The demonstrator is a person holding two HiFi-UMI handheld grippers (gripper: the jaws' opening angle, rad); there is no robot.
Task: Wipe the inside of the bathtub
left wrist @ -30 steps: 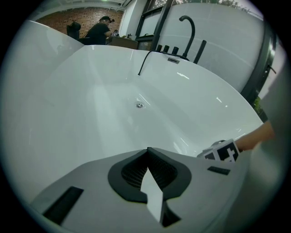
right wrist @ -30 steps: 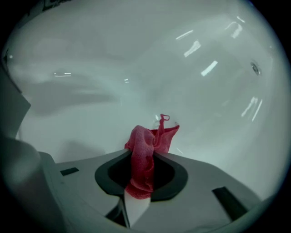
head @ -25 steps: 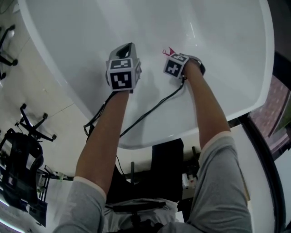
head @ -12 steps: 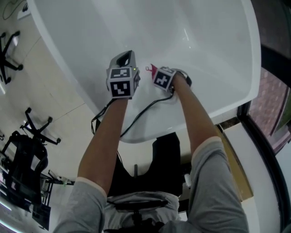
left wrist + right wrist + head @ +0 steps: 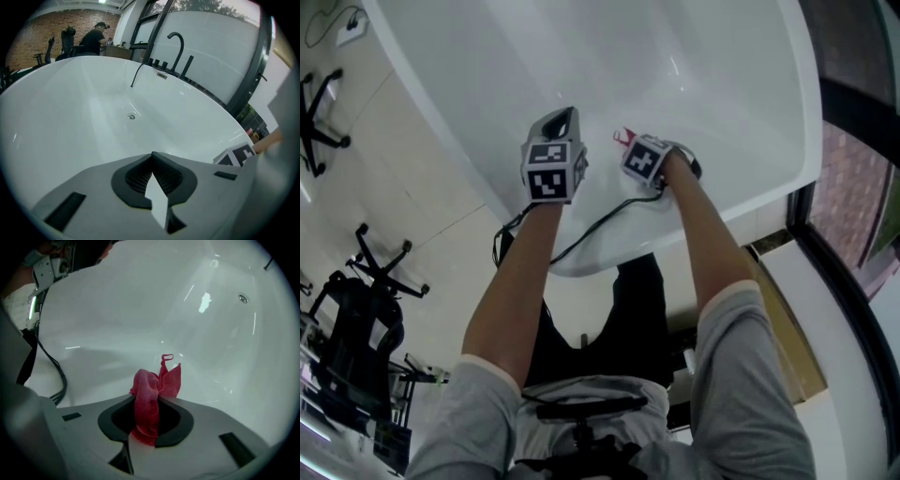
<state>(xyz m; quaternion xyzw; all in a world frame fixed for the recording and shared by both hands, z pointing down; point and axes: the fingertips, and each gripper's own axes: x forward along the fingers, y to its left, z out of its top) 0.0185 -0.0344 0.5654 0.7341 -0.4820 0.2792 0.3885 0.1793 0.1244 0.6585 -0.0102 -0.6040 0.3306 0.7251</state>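
A white oval bathtub (image 5: 741,112) fills the upper head view, and both grippers hang over its near end. My right gripper (image 5: 630,141) is shut on a red cloth (image 5: 151,392), whose top corner and loop stick out past the jaws just above the tub's inner wall (image 5: 140,310). The cloth's red tip (image 5: 624,137) shows beside the marker cube. My left gripper (image 5: 564,120) is shut and empty, its tips meeting over the tub's inside (image 5: 93,117). The tub's drain (image 5: 132,116) lies far ahead on the tub floor.
A black faucet (image 5: 176,47) and taps stand at the tub's far rim. A black cable (image 5: 591,230) trails from the grippers over the near rim. Office chairs (image 5: 366,291) stand on the floor at left. A dark window frame (image 5: 844,281) runs along the right. People sit in the far background.
The view has shifted, so the tub's near rim sits higher in the head view. Both grippers stay over the near end; the right one with the cloth has moved slightly right.
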